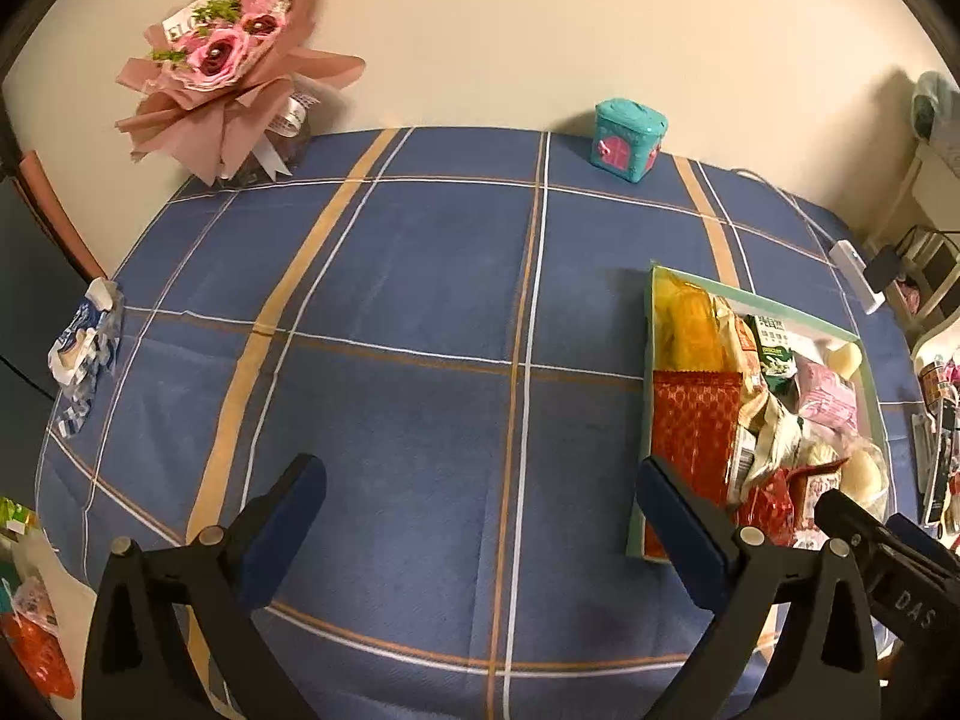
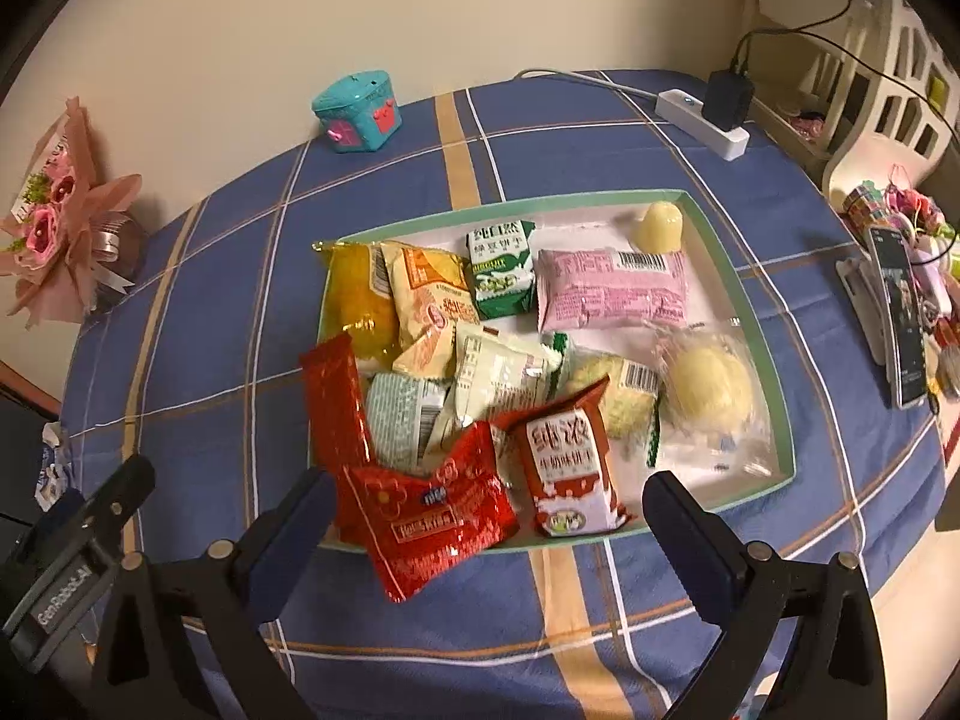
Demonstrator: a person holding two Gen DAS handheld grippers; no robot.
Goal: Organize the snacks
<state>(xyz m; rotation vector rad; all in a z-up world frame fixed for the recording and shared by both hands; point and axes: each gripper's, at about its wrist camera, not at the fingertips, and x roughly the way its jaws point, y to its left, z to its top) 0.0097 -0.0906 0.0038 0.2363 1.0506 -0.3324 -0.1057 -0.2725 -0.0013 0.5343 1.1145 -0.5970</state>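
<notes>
Blue plaid cloth is covering the counter (image 2: 198, 324), where a shallow mint-green cardboard tray (image 2: 735, 276) of wrapped snacks is sitting toward the right edge (one glossy red packet (image 2: 429, 516) is hanging over its near rim). Left gripper (image 1: 480, 516) and right gripper (image 2: 489, 516) are both hovering with jaws released, grasping nothing.

Left wrist view steeply down over bare tablecloth (image 1: 420, 300), right over snack tray (image 2: 774, 360), both sharing tray.

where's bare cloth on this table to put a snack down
The widest free patch is the blue cloth between the bouquet, the crumpled wrapper and the tray. The tray is packed, and one red packet overhangs its near rim.
</notes>
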